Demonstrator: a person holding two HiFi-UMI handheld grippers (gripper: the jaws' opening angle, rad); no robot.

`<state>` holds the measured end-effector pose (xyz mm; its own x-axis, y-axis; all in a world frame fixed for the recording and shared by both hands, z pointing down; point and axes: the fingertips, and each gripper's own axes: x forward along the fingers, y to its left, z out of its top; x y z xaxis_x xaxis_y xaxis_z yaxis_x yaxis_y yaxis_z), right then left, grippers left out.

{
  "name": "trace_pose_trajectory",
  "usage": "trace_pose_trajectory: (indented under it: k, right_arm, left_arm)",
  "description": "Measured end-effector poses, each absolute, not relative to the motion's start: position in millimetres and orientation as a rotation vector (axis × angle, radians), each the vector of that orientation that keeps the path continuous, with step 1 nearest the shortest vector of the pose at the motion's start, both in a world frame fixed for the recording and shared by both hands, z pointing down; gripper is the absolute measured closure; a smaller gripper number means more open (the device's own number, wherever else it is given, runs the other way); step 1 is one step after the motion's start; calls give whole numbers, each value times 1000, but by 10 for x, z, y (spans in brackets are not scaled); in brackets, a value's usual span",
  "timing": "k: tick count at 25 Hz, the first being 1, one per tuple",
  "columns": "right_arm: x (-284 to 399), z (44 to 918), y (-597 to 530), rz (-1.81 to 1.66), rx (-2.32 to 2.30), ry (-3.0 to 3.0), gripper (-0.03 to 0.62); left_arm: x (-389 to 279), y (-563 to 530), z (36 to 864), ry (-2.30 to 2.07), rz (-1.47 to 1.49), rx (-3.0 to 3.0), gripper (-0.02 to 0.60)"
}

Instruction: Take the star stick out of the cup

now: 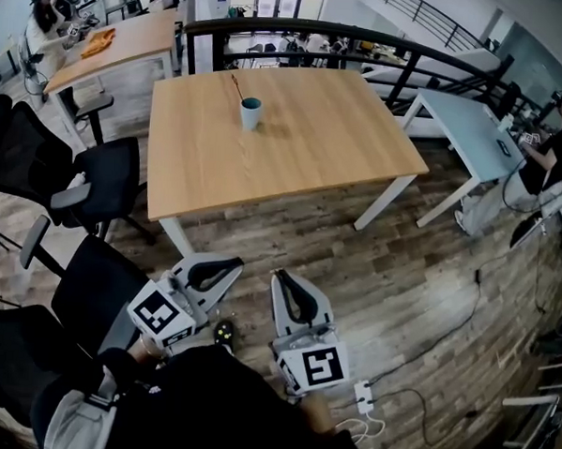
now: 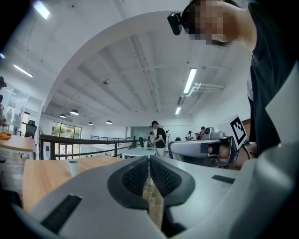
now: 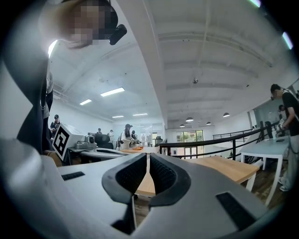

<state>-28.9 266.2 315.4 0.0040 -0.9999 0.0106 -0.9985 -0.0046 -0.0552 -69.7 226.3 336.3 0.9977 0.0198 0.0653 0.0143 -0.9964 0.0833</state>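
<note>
- The cup (image 1: pixel 251 112) stands on the wooden table (image 1: pixel 294 149), toward its far side and left of the middle – alone on the tabletop.
- The star stick (image 1: pixel 237 86) sits in the cup, a thin dark rod leaning up and to the left over the rim; its star end is too small to make out.
- The left gripper (image 1: pixel 226 267) is held low, close to the person's body and over the plank floor (image 1: pixel 418 301), short of the table's near edge. In the left gripper view its fingers (image 2: pixel 135 176) meet at the tips with nothing between them.
- The right gripper (image 1: pixel 286 287) hangs just beside the left one, also over the floor. In its own view the pads (image 3: pixel 161 175) are pressed together at the tips – nothing is gripped.
- Both grippers are well apart from the cup and stick, with the whole near half of the table between them. From the left gripper view the cup (image 2: pixel 73 167) shows small, off to the left of the closed fingers.
- Black office chairs (image 1: pixel 105 177) stand left of the table, and a power strip (image 1: pixel 364 395) lies on the floor near the right gripper.
</note>
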Motion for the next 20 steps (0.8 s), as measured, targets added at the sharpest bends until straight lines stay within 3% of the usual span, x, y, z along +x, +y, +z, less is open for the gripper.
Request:
trace_pose_trajectory:
  k: [20]
  right_arm:
    - [-251, 3395, 1337, -69, -2219, 2257, 569]
  left_arm:
    - [-711, 900, 3624, -26, 36, 3028, 558]
